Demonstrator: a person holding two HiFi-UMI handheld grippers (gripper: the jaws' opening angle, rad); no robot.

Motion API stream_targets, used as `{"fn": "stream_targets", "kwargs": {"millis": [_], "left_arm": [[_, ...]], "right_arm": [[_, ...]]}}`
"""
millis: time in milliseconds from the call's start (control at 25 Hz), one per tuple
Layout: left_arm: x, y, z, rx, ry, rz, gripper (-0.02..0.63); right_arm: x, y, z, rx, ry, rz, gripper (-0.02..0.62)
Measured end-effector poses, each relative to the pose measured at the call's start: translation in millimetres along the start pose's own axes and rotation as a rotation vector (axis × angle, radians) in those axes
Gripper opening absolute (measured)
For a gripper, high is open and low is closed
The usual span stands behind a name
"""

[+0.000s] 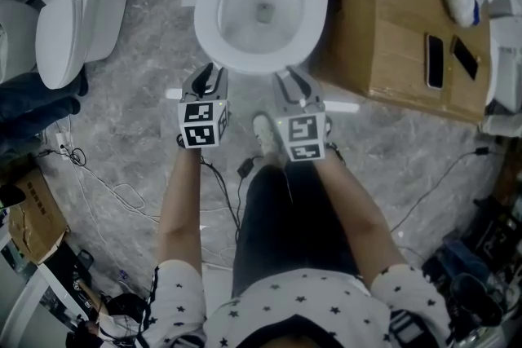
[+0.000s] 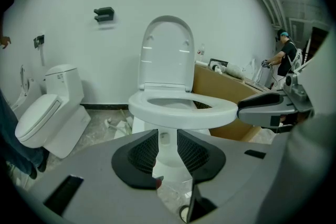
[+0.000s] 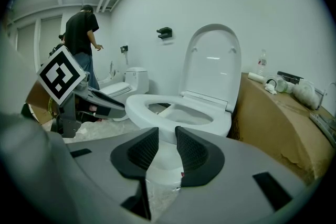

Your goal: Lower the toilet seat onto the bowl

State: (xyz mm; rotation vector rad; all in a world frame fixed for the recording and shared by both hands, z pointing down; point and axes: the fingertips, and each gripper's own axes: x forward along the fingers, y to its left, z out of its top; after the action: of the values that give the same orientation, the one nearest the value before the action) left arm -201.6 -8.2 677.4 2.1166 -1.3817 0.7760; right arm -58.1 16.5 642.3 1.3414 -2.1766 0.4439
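Note:
The white toilet (image 1: 259, 8) stands in front of me. Its seat ring (image 2: 184, 107) lies flat on the bowl, and the lid (image 2: 167, 52) stands upright against the wall. My left gripper (image 1: 210, 81) hangs just before the bowl's front rim, on the left, jaws apart with nothing between them. Beside it on the right, my right gripper (image 1: 294, 85) is likewise open and empty. In the left gripper view the jaws (image 2: 168, 136) frame the bowl's pedestal. The right gripper view (image 3: 167, 136) shows the same, with the seat (image 3: 173, 113) and lid (image 3: 212, 63) above.
A second toilet (image 1: 69, 8) with its lid down stands at the left. A brown cardboard box (image 1: 400, 20) right of the bowl carries bottles and two phones. Cables (image 1: 122, 191) trail over the marble floor. My shoe (image 1: 265, 130) is near the bowl. A person (image 3: 84, 39) stands in the background.

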Motion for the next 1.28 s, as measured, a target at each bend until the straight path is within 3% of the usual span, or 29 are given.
{"fn": "stream_targets", "kwargs": {"millis": [1280], "left_arm": [[33,2,-74,-0.014,0.099,-0.032,0.109]], "right_arm": [[29,17,-70,0.006,0.108,0.012,0.115]]}}
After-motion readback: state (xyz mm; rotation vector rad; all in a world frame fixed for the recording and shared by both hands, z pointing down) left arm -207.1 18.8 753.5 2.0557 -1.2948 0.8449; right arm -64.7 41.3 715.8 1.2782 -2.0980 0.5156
